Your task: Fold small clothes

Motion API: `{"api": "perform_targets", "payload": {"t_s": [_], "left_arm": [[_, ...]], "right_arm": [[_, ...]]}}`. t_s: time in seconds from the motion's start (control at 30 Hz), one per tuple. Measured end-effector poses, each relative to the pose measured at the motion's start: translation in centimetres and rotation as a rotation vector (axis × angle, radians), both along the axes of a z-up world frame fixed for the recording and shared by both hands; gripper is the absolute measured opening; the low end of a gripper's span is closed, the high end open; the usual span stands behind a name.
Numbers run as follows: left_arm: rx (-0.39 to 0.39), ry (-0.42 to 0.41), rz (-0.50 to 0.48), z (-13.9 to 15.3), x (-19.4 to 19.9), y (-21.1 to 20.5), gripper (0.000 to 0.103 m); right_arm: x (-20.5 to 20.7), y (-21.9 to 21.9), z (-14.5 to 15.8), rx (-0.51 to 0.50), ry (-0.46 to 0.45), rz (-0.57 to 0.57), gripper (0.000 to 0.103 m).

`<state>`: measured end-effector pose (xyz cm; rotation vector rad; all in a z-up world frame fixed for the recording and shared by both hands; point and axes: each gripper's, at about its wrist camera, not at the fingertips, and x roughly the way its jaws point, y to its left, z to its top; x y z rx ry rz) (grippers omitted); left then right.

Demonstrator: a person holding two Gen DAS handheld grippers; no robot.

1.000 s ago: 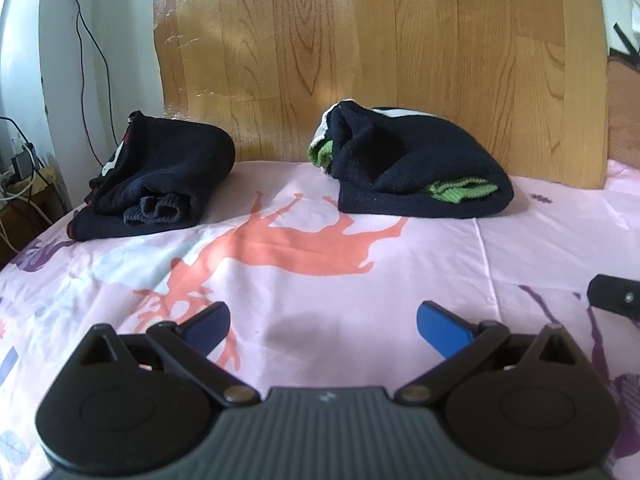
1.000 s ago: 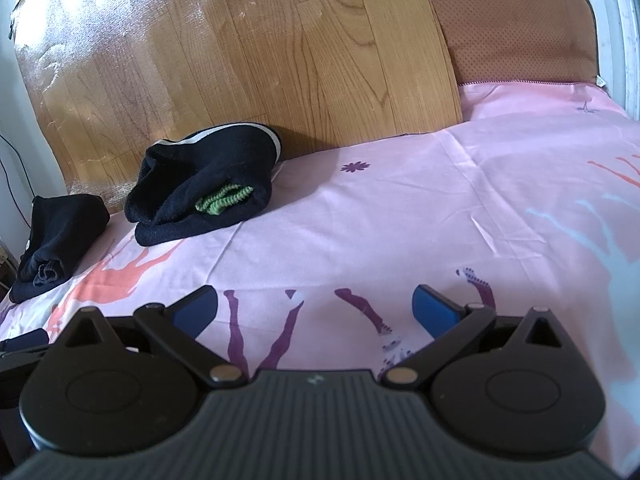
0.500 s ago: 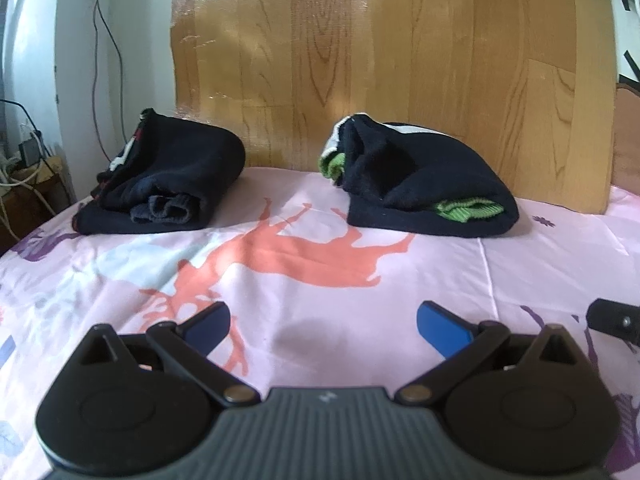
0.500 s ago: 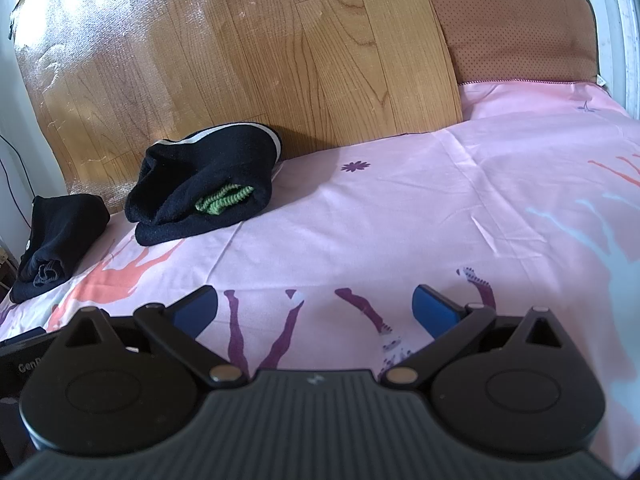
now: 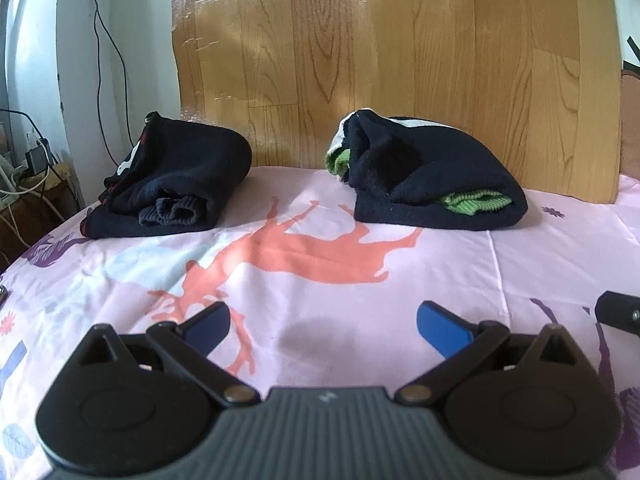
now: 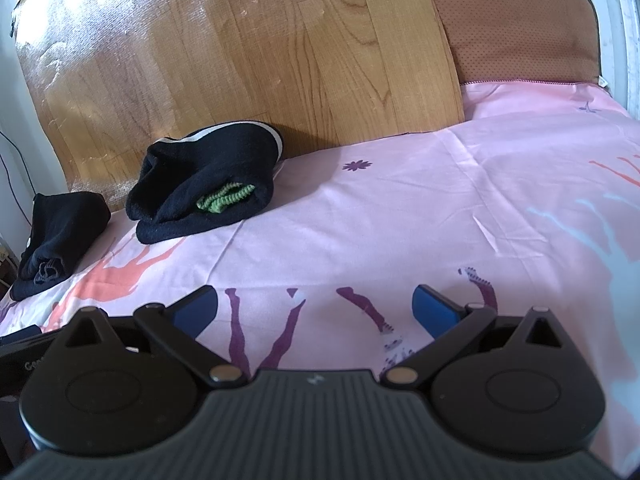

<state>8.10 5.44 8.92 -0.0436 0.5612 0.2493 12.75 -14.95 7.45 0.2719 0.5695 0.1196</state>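
Note:
Two folded dark garments lie at the back of the pink sheet (image 5: 320,288), against the wooden board. The one with green cuffs (image 5: 432,184) (image 6: 208,188) is to the right. The other, with red trim and a ribbed cuff (image 5: 176,184) (image 6: 60,236), lies to the left near the bed's edge. My left gripper (image 5: 322,330) is open low over the sheet, well short of both garments, nothing between its blue pads. My right gripper (image 6: 316,310) is open too, over the purple print, empty. A black edge of the right gripper (image 5: 618,312) shows in the left wrist view.
A tall wooden board (image 5: 380,60) (image 6: 240,52) leans behind the garments. A brown cushion (image 6: 516,28) stands at the back right. Cables and a charger (image 5: 32,168) sit beyond the bed's left edge by the white wall. Open pink sheet (image 6: 480,200) stretches to the right.
The left wrist view has tipped up and shifted slightly, so the garments sit lower and further right in it. The right gripper has held still. Both stay open.

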Motion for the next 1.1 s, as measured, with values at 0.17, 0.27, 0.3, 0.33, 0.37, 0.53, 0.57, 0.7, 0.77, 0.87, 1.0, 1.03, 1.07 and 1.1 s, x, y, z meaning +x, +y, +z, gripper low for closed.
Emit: {"api": "perform_targets", "payload": {"t_s": [0.17, 0.27, 0.3, 0.33, 0.37, 0.53, 0.57, 0.7, 0.77, 0.87, 1.0, 1.03, 1.07, 1.1], "left_arm": [[0.001, 0.004, -0.012, -0.04, 0.08, -0.08, 0.103], [-0.007, 0.004, -0.016, -0.04, 0.05, -0.01, 0.103], [-0.01, 0.005, -0.018, -0.04, 0.04, 0.02, 0.103], [-0.013, 0.005, -0.02, -0.04, 0.02, 0.05, 0.103], [-0.015, 0.006, -0.022, -0.03, 0.0, 0.08, 0.103], [-0.021, 0.009, -0.031, -0.06, -0.03, 0.04, 0.103], [-0.023, 0.008, -0.032, -0.05, -0.05, 0.06, 0.103], [-0.039, 0.008, -0.039, -0.04, -0.08, 0.23, 0.103], [-0.049, 0.01, -0.04, -0.04, -0.06, 0.35, 0.103], [-0.055, 0.011, -0.039, -0.06, -0.03, 0.39, 0.103], [-0.047, 0.01, -0.039, -0.06, -0.06, 0.31, 0.103], [-0.044, 0.009, -0.038, -0.06, -0.06, 0.28, 0.103], [-0.043, 0.009, -0.037, -0.07, -0.05, 0.27, 0.103], [-0.041, 0.009, -0.036, -0.08, -0.04, 0.23, 0.103]], "right_arm": [[-0.01, 0.04, 0.0, -0.003, 0.001, 0.001, 0.103], [-0.06, 0.13, 0.01, -0.009, 0.0, 0.001, 0.103], [-0.06, 0.13, 0.01, -0.011, -0.001, 0.001, 0.103], [-0.11, 0.19, 0.02, -0.014, -0.002, 0.0, 0.103], [-0.04, 0.16, 0.01, -0.017, -0.002, 0.0, 0.103], [0.09, 0.22, -0.03, -0.028, -0.002, 0.001, 0.103], [0.13, 0.19, -0.03, -0.03, -0.002, 0.001, 0.103], [0.12, 0.31, 0.02, -0.045, -0.003, -0.005, 0.103], [0.01, 0.4, 0.06, -0.053, -0.009, -0.007, 0.103], [-0.07, 0.51, 0.07, -0.064, -0.017, -0.004, 0.103], [-0.14, 0.56, 0.1, -0.069, -0.022, -0.002, 0.103], [-0.14, 0.53, 0.1, -0.068, -0.023, -0.002, 0.103], [-0.12, 0.57, 0.11, -0.068, -0.023, -0.003, 0.103], [-0.12, 0.59, 0.09, -0.067, -0.022, -0.003, 0.103]]}}
